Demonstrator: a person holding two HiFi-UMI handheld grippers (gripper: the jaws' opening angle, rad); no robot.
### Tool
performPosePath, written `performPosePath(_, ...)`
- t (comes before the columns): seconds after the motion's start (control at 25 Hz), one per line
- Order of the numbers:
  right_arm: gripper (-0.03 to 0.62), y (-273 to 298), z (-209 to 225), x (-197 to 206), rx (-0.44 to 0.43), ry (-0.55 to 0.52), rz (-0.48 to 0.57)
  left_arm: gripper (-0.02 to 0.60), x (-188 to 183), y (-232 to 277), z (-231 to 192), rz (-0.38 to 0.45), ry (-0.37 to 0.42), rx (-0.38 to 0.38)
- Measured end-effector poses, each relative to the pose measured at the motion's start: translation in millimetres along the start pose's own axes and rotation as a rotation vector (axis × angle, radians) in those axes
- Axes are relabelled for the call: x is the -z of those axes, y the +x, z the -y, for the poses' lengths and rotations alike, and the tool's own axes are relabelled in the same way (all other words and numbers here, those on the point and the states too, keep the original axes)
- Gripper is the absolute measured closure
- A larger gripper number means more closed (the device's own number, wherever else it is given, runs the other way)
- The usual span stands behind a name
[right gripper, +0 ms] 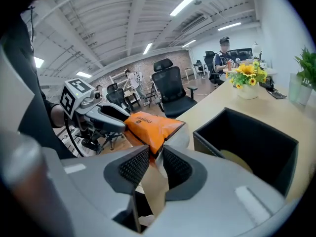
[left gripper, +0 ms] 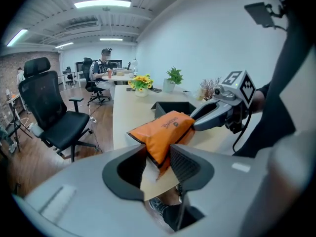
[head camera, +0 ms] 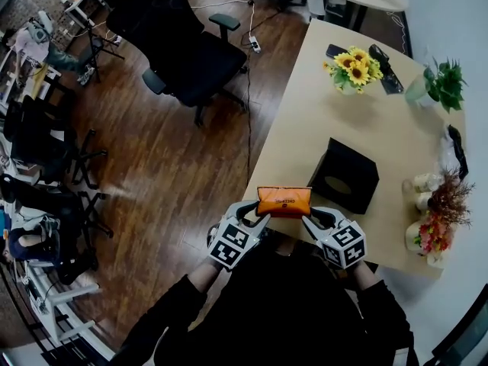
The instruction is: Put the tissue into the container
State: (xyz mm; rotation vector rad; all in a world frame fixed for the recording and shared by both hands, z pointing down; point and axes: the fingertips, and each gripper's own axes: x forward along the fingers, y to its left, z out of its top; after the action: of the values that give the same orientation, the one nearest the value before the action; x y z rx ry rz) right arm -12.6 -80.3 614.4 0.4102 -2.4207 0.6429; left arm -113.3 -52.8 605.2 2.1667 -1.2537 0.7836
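Tissue pack (head camera: 284, 202) between left tool (left gripper: 159, 158), right tool (right gripper: 156, 158)

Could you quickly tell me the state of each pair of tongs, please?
Left tongs: closed on the orange tissue pack.
Right tongs: closed on the same pack's other end.

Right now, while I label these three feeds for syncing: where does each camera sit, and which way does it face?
Head view: on the person's head, looking steeply down at the table, black container and orange tissue pack; left gripper, right gripper and dark sleeves show.
Left gripper view: rides the left gripper, looks along its jaws, shut on one pack end, toward the right gripper.
Right gripper view: rides the right gripper, jaws shut on the other end, facing the left gripper.
Both gripper views show pack and container.
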Motion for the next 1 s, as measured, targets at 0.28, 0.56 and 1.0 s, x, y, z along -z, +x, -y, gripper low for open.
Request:
performPosePath(0.28,0.507,-64.7,5.4,-35.3,0.081,0.011,0.117,0.451,-69.0,-14.8,26.8,0.062,0.129,0.07)
performPosePath(0.56,0.508,-124.1,23.5,-54.5,0.213,0.028,0.232,0.451,-132.1,-11.6,59.5,0.133,0.267,0.136)
performPosePath(1.0,0.51,-173.6,72.1,-40.3,0.376,0.103,0.32,0.451,-183.1,36.2,101.1,0.156,0.447,0.235)
